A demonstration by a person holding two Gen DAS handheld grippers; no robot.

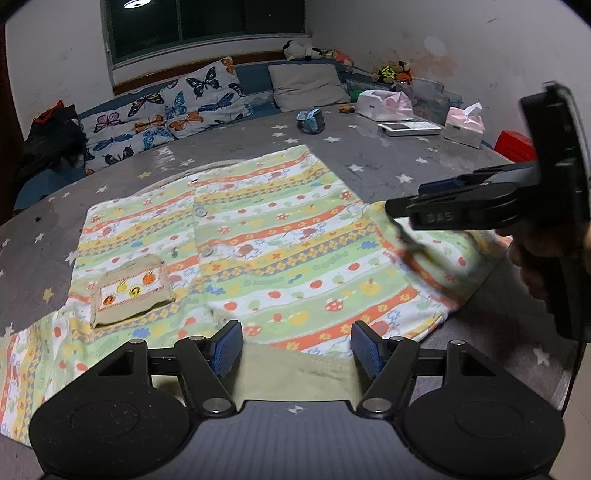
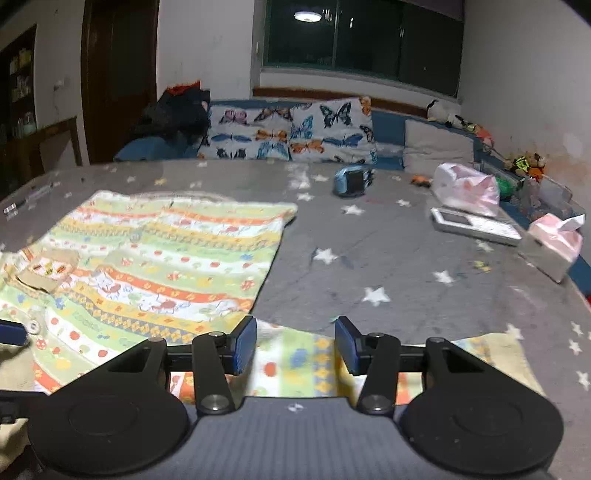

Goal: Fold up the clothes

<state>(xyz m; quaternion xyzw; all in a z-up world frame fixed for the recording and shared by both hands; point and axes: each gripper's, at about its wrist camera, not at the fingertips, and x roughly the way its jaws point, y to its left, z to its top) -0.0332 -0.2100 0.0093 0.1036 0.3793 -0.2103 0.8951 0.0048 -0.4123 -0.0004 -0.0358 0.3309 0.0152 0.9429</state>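
Left fingers: we see them apart, empty, above the shirt collar edge.
Right fingers: apart over the sleeve, gripping nothing we can see.
Shirt: spread flat, buttoned, on the starred table; we judge it laid out for folding.
Views: left shows the right gripper side-on; right shows the doorway.

White walls, dark window reflecting a ceiling lamp, brown door, butterfly cushions

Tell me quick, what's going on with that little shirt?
Both tools open, left, right, nothing gripped. Striped child's shirt spread flat on star-print mat, sleeves out, unfolded. Nothing in the way.
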